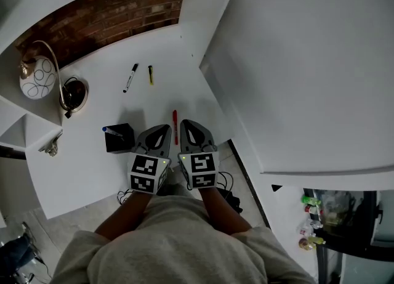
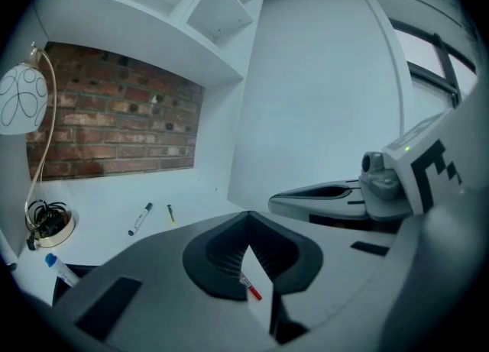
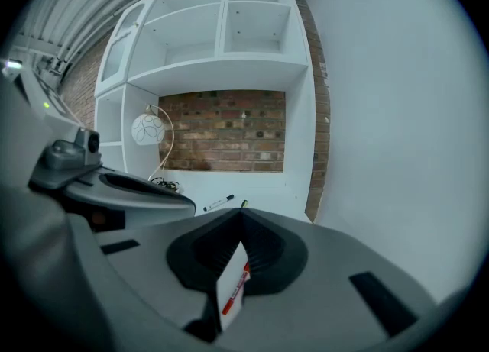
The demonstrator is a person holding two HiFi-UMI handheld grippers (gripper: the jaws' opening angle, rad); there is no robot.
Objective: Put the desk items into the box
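Overhead, the head view shows the left tool [image 1: 161, 130] and the right tool [image 1: 188, 125] side by side above the white bench [image 1: 80, 178]. Both have their jaws drawn together with nothing in them. A red pen [image 1: 175, 126] lies flat between the two, just right of the black box [image 1: 119, 139]. A blue-capped marker [image 1: 111, 131] pokes out of the box. A black marker [image 1: 130, 77] and a yellow pen [image 1: 150, 74] lie beyond the box, well apart from it.

Next, the left gripper view: the jaws meet at the tip and hold nothing. Part of the red pen [image 2: 254, 291] shows on the bench through the slit beneath them.

Lastly, the right gripper view gives the same reading. Its jaws are pressed narrow and empty, with the red pen [image 3: 235, 288] glimpsed below.

Judging by looks, all three loose items are light, stiff and smooth-barrelled, so they are likely to roll or skid if nudged. The safest hold is probably across the middle of the barrel, with one jaw on each side. The red pen, nearest the box, seems the handiest first pick.
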